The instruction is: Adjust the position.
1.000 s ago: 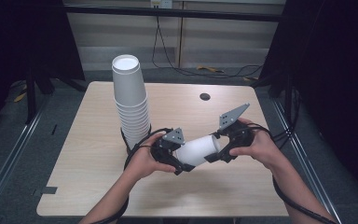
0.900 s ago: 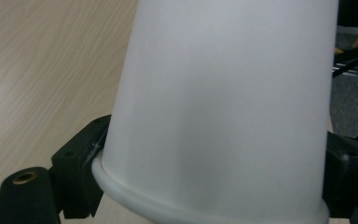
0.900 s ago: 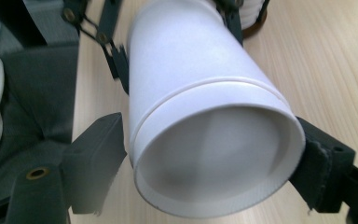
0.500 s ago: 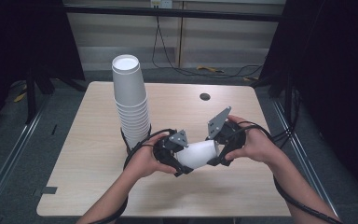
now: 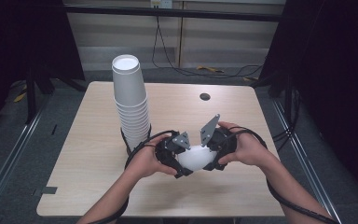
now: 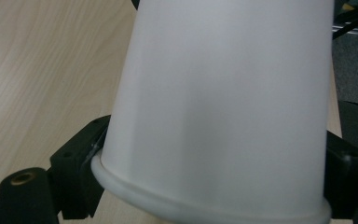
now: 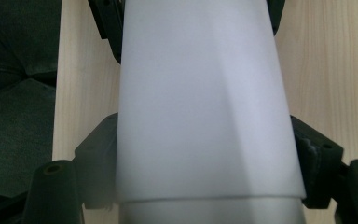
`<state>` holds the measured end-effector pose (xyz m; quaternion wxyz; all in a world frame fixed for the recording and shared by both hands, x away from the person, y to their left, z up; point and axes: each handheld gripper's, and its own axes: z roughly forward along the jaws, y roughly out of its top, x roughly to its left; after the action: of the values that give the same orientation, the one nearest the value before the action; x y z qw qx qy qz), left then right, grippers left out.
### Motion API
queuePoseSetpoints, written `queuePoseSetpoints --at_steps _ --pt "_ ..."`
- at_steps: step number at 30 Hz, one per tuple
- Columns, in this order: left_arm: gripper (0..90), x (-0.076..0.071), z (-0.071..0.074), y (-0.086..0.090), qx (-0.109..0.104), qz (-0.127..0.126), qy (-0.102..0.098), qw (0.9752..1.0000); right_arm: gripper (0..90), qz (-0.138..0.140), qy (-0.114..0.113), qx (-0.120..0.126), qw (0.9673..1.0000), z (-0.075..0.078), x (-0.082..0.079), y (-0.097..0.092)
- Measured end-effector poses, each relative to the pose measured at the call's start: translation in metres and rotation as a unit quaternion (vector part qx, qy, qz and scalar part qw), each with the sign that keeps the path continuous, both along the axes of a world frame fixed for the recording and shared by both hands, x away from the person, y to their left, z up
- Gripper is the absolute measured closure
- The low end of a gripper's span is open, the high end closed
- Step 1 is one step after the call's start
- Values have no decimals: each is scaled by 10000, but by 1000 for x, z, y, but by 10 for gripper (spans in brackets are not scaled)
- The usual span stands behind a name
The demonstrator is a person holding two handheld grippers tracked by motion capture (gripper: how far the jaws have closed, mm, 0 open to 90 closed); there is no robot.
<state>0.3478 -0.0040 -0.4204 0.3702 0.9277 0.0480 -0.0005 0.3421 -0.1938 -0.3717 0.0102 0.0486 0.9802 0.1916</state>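
Wooden table [image 5: 88,154]: I span 1 white paper cup [image 5: 196,158] between left gripper [image 5: 182,164], jaws just loosening around its rim, and right gripper [image 5: 209,161], clamped on its base; high view adds the cup stack [image 5: 130,105].

Right gripper closes in on the paper cup held over the bench

The right gripper [image 5: 209,156] now sits nearer the left gripper [image 5: 179,161] than a second ago, its grey plate tipped steeper and drawn in toward the other's, so less of the white cup [image 5: 195,158] shows between the two hands in the high view. The left gripper's jaws have just been opening, with the cup's rolled rim [image 6: 135,196] between them in the left gripper view.
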Motion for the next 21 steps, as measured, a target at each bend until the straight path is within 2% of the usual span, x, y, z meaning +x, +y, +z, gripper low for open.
queuePoseSetpoints --at_steps 3,6,8,11,15,18,21 --pt "107 3 0 3 -267 -30 5 9996 240 -71 -10 208 9998 0 0 -6" --pt "86 3 2 5 -436 -38 -84 9990 237 -131 -7 432 9990 0 1 -12" --pt "55 5 2 6 -571 -23 -57 9984 237 -251 7 448 9987 -1 1 -16" --pt "52 5 2 8 -699 -36 -10 9975 236 -290 24 675 9973 -3 1 -21" --pt "47 5 4 12 -916 -4 -61 9958 234 -311 27 935 9951 -4 1 -28" --pt "47 5 5 15 -1211 62 70 9926 234 -361 32 1216 9919 -4 1 -34" --pt "47 6 5 17 -1257 12 76 9920 233 -340 38 1326 9906 -4 0 -37"
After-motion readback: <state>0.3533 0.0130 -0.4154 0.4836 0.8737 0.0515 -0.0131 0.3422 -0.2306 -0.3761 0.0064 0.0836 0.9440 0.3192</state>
